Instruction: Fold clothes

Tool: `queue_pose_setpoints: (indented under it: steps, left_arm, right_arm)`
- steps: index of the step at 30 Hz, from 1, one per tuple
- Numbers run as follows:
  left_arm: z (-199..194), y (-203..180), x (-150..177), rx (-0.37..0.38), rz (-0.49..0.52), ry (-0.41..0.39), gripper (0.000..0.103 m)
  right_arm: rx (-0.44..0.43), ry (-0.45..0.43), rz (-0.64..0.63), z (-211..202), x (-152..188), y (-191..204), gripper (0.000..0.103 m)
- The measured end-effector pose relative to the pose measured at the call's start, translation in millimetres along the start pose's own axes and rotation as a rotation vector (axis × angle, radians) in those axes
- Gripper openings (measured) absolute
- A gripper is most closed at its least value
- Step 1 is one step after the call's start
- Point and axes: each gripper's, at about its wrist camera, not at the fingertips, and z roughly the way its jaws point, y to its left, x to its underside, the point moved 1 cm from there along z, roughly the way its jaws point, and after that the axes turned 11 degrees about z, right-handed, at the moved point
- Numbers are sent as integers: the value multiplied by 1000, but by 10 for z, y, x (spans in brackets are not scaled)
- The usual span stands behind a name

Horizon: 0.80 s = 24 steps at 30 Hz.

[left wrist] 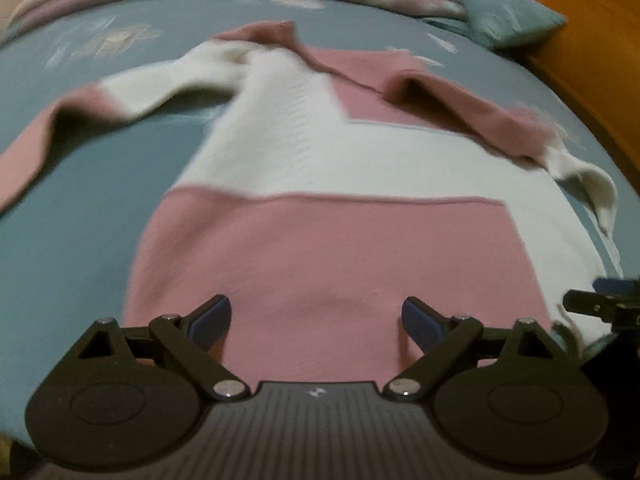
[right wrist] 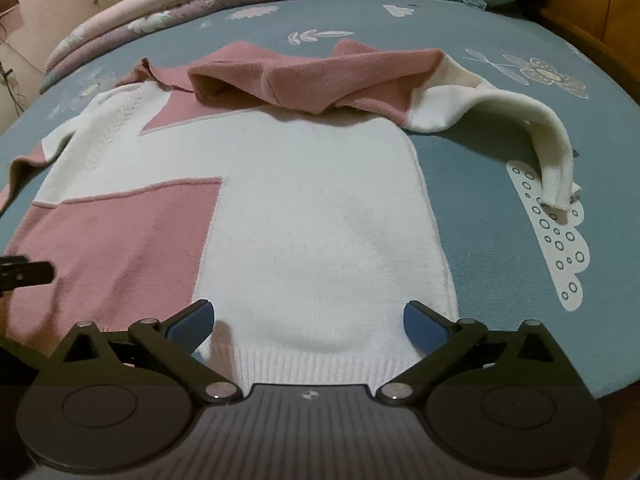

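1. Your sweater (right wrist: 304,208), a pink-and-white colour-block knit, lies spread flat on the blue floral bedsheet (right wrist: 500,280), hem toward you and collar toward the far quilts (right wrist: 168,4).

2. Your right gripper (right wrist: 308,320) has its jaws spread wide, with nothing between the blue pads; it hangs just above the white ribbed hem, over the garment's white side.

3. Your left gripper (left wrist: 318,318) is equally wide apart and empty, sitting over the pink panel near the hem. That view is motion-blurred, so fine detail there is unreliable.

4. The relation that matters: the sweater's long axis runs straight away from both jaws, hem nearest, collar farthest. Each gripper is already lined up with its own half of the hem.

5. The right sleeve (right wrist: 500,120) trails off the body onto the sheet to the right, its cuff draped well apart from the torso; your right hand is clearly the nearer one. The left sleeve (left wrist: 80,120) stretches out to the left, nearer your left hand.

6. The upper part already looks bunched, a pink fold lying across the chest below the collar, so I judge the folding has barely started.

7. No brand, label or readable writing shows on the sweater or bedding; only a small embossed mark on each gripper body, too small to read.
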Motion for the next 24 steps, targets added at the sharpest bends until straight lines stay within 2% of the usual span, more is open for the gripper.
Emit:
queue_pose_setpoints:
  steps: [2,5,9,14,16,19,22,24]
  left_arm:
    - [-82,124,59,33,-36,9,93]
    - [-176,271,146,28,-74,32,93]
    - [-313,412,192,63,-158,34,93]
    - [-653,793,136,118,-358,-86,93]
    - [-653,868,146,118,-404,-69,93]
    - [-550,835,219,201,-442,-30,93]
    - [-428,709,240,279,-441,-3,93]
    - [-349,666,239,275,-428,33,93]
  right_arm:
    - [12,2,-1,6,-4,14,103]
    - [27,1,-9,12,3,35,103]
    - [34,-2,-23,9,14,48,103]
    - [19,-10,-11,-3,18,16,103]
    - [11,-15,-8,-8,23,8,103]
    - [5,-21,-12,-15,36,5,103]
    - [2,-22,-14,-18,37,3,103]
    - [-1,-23,-11,-20,36,-3,103]
